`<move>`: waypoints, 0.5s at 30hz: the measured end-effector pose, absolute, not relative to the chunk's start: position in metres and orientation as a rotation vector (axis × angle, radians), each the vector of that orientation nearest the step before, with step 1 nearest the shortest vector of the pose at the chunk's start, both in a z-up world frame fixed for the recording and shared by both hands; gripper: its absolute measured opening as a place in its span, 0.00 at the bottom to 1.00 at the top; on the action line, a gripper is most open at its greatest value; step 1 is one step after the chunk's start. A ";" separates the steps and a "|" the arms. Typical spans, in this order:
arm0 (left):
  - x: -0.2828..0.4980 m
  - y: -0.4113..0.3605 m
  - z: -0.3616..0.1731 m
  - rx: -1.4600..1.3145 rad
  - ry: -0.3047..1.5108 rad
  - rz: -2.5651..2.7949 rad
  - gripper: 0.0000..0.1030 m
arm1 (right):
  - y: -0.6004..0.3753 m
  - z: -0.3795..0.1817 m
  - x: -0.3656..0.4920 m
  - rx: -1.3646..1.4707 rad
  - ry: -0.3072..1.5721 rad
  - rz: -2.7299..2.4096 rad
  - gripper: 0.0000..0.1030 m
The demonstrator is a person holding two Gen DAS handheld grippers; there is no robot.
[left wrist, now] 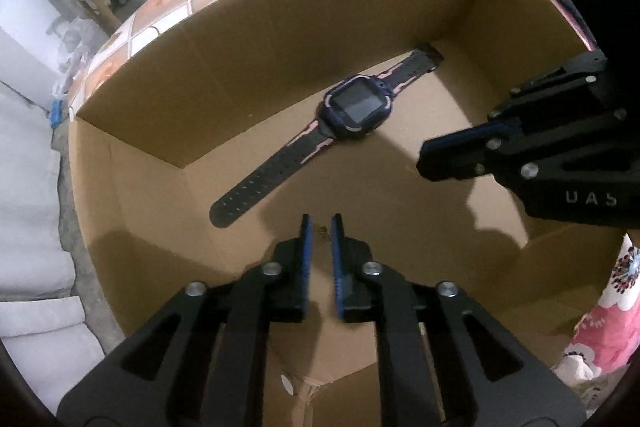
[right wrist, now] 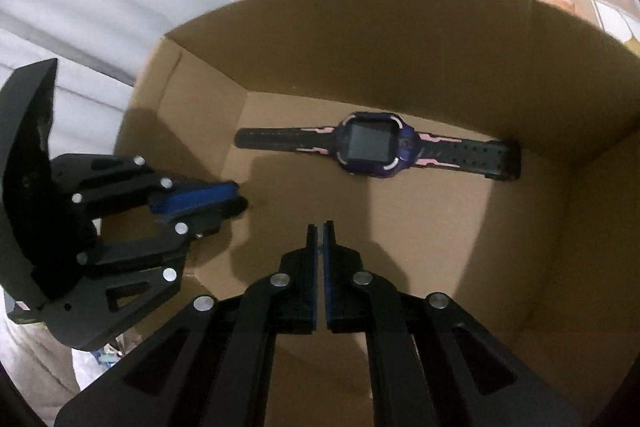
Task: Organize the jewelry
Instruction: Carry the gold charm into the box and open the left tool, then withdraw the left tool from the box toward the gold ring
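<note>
From the left wrist, the left gripper point(left wrist: 320, 223) hangs over the cardboard box point(left wrist: 132, 195) with its blue-padded fingers a narrow gap apart and a tiny gold piece point(left wrist: 321, 233), too small to identify, between the tips; whether they pinch it I cannot tell. The smartwatch point(left wrist: 354, 107) lies flat on the box floor near the far wall, one strap end toward the far right corner. From the right wrist, the right gripper point(right wrist: 320, 227) hangs over the box with its fingers pressed almost together on nothing, well short of the smartwatch point(right wrist: 374, 145) along the far wall, while the left gripper point(right wrist: 236, 201) reaches in over the left wall.

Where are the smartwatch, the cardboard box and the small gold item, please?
smartwatch point(left wrist: 357, 105), left wrist view, on its screen.
cardboard box point(left wrist: 256, 75), left wrist view, on its far wall.
small gold item point(left wrist: 321, 231), left wrist view, between the left tongs' pads.
</note>
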State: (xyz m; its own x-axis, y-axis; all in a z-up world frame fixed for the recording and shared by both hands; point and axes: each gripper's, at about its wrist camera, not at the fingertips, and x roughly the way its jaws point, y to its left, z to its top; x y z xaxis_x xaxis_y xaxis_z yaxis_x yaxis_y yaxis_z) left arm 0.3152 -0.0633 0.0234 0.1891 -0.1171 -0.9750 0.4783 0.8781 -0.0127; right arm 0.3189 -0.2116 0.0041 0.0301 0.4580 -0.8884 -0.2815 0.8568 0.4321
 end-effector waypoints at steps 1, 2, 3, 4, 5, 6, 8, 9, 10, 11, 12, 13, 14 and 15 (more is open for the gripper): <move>0.317 -0.062 0.024 0.316 1.320 -0.425 0.22 | -0.213 0.007 0.317 0.140 1.425 0.564 0.08; 0.317 -0.060 0.025 0.307 1.315 -0.423 0.25 | -0.217 0.009 0.317 0.116 1.410 0.553 0.19; 0.317 -0.060 0.026 0.304 1.311 -0.422 0.26 | -0.219 0.012 0.317 0.099 1.389 0.548 0.31; 0.317 -0.058 0.029 0.302 1.300 -0.415 0.26 | -0.222 0.016 0.316 0.083 1.364 0.542 0.35; 0.316 -0.057 0.033 0.300 1.282 -0.405 0.27 | -0.225 0.021 0.313 0.067 1.339 0.539 0.37; 0.315 -0.056 0.037 0.298 1.271 -0.403 0.30 | -0.227 0.027 0.310 0.054 1.318 0.540 0.37; 0.308 -0.049 0.051 0.275 1.229 -0.399 0.34 | -0.236 0.045 0.303 0.052 1.269 0.536 0.37; 0.305 -0.047 0.057 0.266 1.209 -0.396 0.37 | -0.236 0.054 0.294 0.046 1.235 0.529 0.37; 0.299 -0.042 0.068 0.251 1.173 -0.395 0.38 | -0.230 0.066 0.287 0.036 1.200 0.522 0.37; 0.294 -0.040 0.078 0.239 1.144 -0.394 0.40 | -0.233 0.083 0.276 0.024 1.148 0.508 0.40; 0.285 -0.034 0.091 0.224 1.094 -0.388 0.44 | -0.227 0.099 0.265 0.011 1.104 0.492 0.46; 0.273 -0.028 0.106 0.213 1.041 -0.387 0.47 | -0.225 0.120 0.249 -0.015 1.033 0.474 0.51; 0.264 -0.023 0.116 0.208 1.004 -0.390 0.52 | -0.229 0.138 0.231 -0.044 0.962 0.464 0.64; 0.249 -0.016 0.130 0.201 0.944 -0.388 0.56 | -0.230 0.154 0.212 -0.064 0.900 0.458 0.76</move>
State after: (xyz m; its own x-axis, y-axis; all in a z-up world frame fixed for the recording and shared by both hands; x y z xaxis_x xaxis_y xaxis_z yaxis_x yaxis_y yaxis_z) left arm 0.2493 -0.0156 0.1296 0.5240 -0.2351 -0.8186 0.4087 0.9127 -0.0005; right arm 0.2116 -0.2297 0.1543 0.5321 0.3571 -0.7677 -0.4101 0.9020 0.1353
